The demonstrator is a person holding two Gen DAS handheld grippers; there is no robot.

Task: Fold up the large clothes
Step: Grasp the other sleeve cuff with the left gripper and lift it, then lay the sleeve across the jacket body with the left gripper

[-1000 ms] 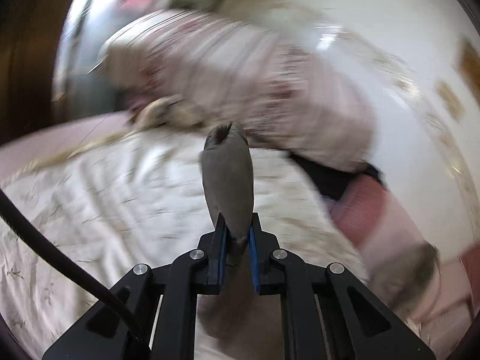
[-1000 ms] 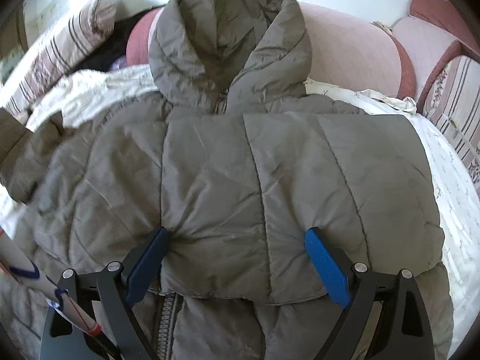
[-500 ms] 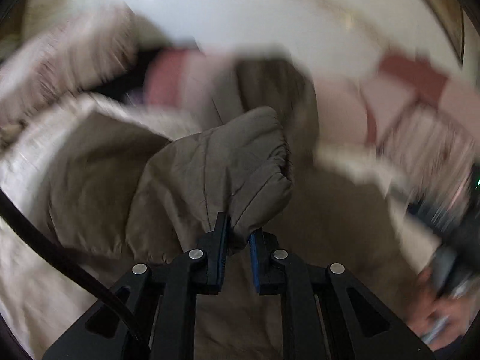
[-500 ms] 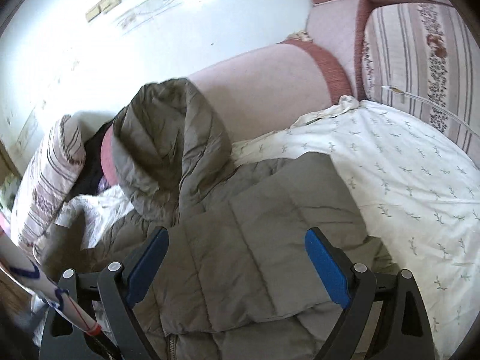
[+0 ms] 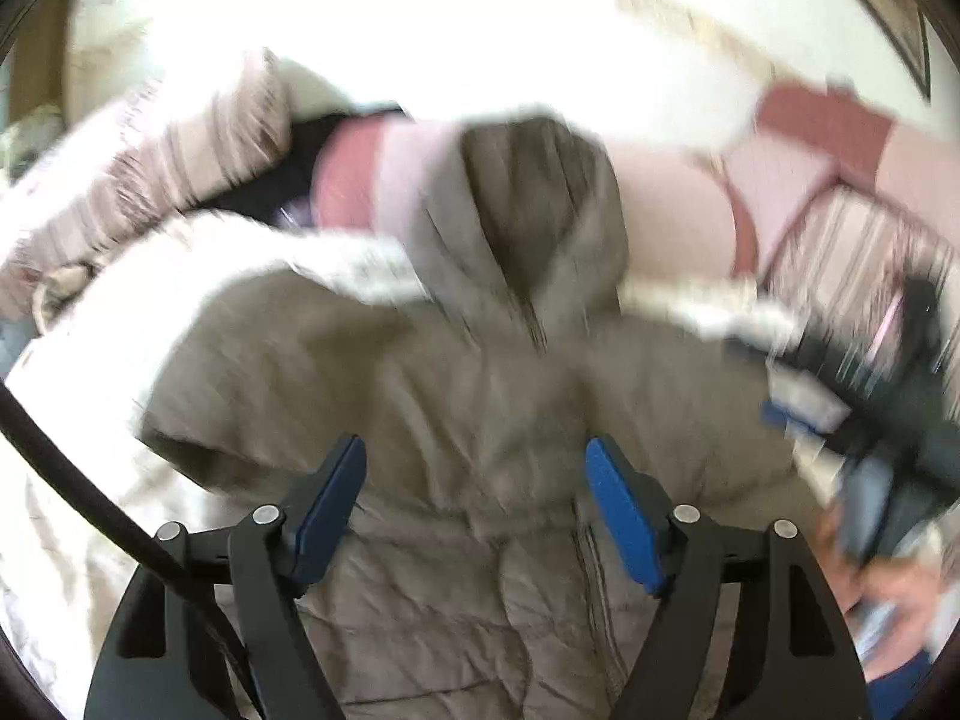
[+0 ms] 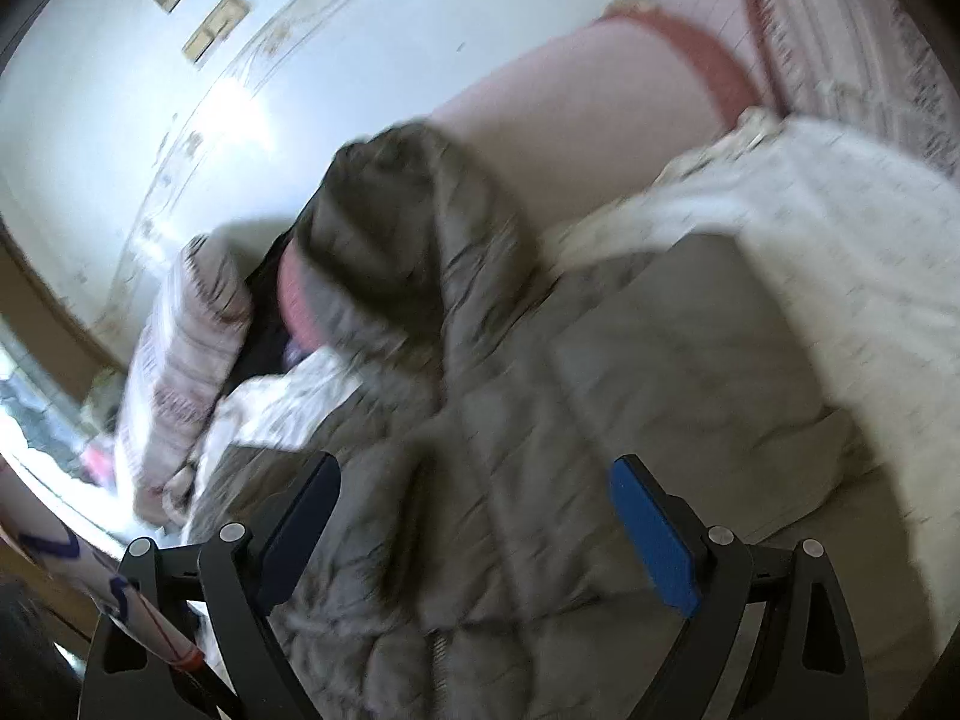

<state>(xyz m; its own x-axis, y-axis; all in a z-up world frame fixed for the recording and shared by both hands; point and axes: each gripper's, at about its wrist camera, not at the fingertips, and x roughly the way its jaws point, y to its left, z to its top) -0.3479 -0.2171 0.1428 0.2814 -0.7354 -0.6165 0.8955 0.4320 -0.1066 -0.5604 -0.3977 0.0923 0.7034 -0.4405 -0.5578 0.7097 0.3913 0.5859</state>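
A grey-brown quilted hooded jacket [image 5: 480,396] lies on the bed with both sleeves folded in over its body, its hood [image 5: 528,204] up against the pink headboard. It also shows in the right wrist view [image 6: 600,396]. My left gripper [image 5: 474,504] is open and empty above the jacket's middle. My right gripper [image 6: 474,528] is open and empty above the jacket. In the left wrist view the right gripper appears blurred at the right edge [image 5: 888,432].
The white floral bedsheet [image 6: 840,240] covers the bed. A pink padded headboard [image 6: 600,90] stands behind the hood. A striped pillow [image 5: 162,168] and dark clothes lie at the back left. A striped cushion [image 5: 852,240] stands at the back right.
My left gripper has opened and let go of the jacket sleeve, which now lies folded over the jacket's body. The right gripper stayed open and has tilted and moved back.
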